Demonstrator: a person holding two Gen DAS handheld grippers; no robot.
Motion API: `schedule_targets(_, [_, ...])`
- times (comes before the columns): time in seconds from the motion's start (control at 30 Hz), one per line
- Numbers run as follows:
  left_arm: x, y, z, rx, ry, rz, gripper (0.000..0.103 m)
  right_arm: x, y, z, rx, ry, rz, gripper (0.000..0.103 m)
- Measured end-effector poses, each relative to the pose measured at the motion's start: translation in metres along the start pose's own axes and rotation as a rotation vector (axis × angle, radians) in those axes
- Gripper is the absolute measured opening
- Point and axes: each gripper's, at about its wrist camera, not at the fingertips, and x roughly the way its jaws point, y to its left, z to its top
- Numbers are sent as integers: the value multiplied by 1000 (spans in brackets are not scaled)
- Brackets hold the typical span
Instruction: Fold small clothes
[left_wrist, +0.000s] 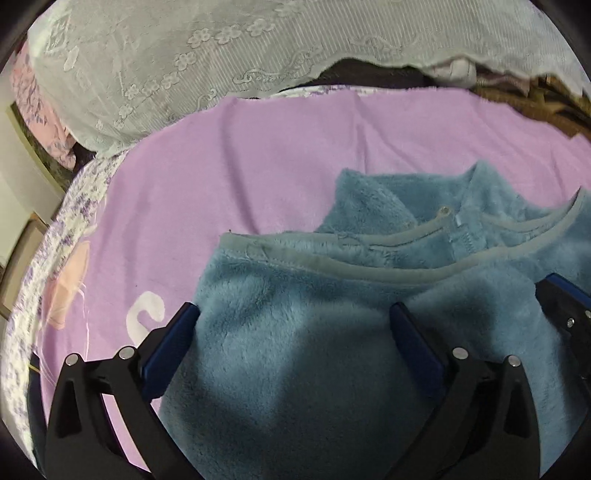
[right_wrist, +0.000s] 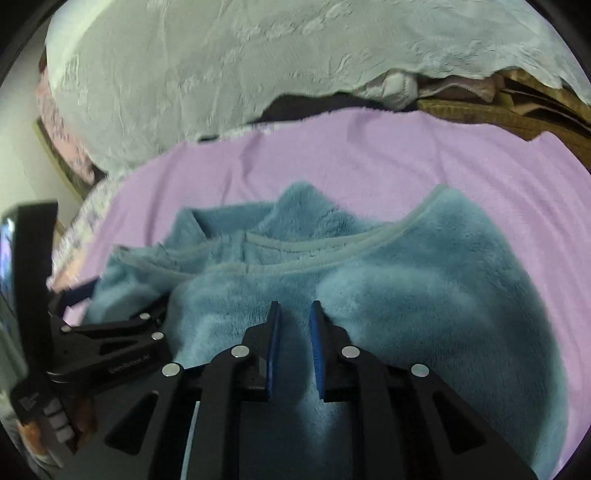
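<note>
A fluffy blue fleece garment (left_wrist: 332, 295) lies on a lilac blanket (left_wrist: 258, 155), its lower part folded up so the hem band crosses near the neckline. My left gripper (left_wrist: 295, 314) is wide open just above the garment's left part. In the right wrist view the garment (right_wrist: 406, 280) fills the middle, and my right gripper (right_wrist: 294, 306) stands over it with its blue pads a narrow gap apart; a fold of fleece sits between them. The left gripper also shows in that view at the left (right_wrist: 110, 325). The right gripper's edge shows in the left wrist view (left_wrist: 565, 302).
A large pillow under white lace (left_wrist: 184, 55) lies behind the blanket. A brown patterned cloth (right_wrist: 517, 107) and bundled fabrics sit at the back right. A floral sheet (left_wrist: 74, 206) edges the bed on the left, with a wall beyond.
</note>
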Motion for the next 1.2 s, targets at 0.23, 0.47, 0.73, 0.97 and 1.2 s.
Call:
schedule_targets(0.23, [-23, 18, -15, -80, -57, -96, 99, -39, -4, -14, 9, -89, 6, 22])
schedule_targets(0.47, [-36, 19, -30, -83, -88, -91, 99, -56, 7, -31, -48, -129, -44, 46])
schedule_targets(0.73, [-42, 24, -43, -105, -89, -83, 99, -63, 20, -50, -112, -150, -89, 60])
schedule_targets(0.97, [-34, 18, -55, -82, -70, -40, 99, -49, 17, -59, -133, -113, -102, 70])
schedule_targets(1.2, [-40, 25, -64, -117, -64, -55, 99, -65, 15, -66, -115, -169, -94, 70])
